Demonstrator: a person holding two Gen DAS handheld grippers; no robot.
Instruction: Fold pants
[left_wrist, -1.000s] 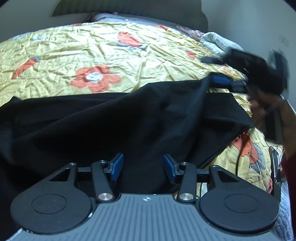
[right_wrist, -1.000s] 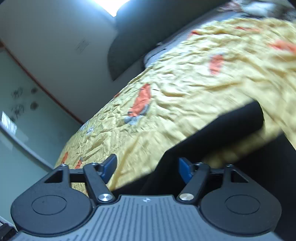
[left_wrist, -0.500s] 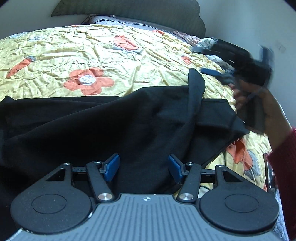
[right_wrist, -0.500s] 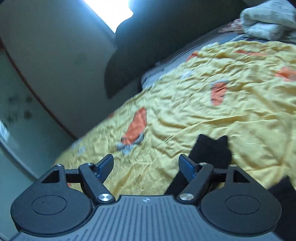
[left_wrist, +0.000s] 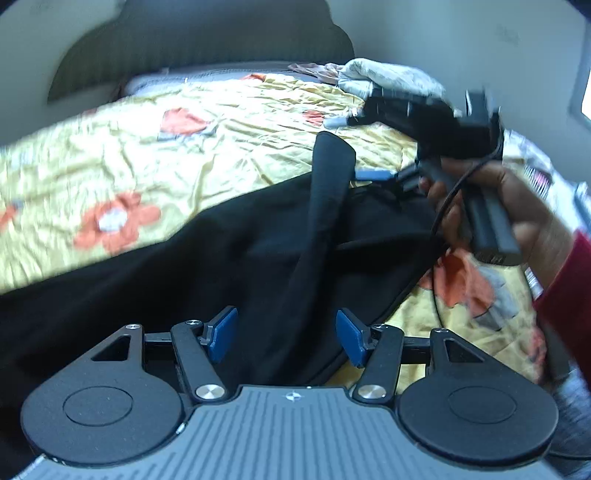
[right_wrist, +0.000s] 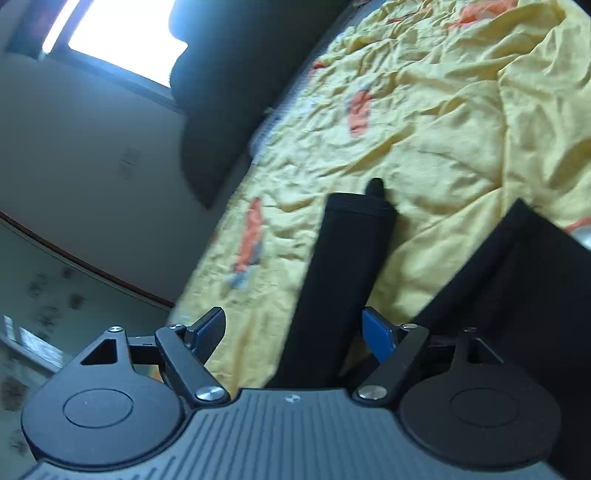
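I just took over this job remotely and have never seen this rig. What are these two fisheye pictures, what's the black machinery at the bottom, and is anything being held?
There is no robot arm. A person holds a hand gripper in each hand, and each carries a camera looking forward along its two blue-padded fingers. The black machinery at the bottom of each picture is that gripper's own body.

The left view shows the left gripper, open, low over the black pants, which lie on a bed with a yellow flowered bedspread. It also shows the person's right hand with the other tool.

The right view shows the right gripper, open, with one pant leg running up between its fingers but not pinched. Neither gripper holds anything.
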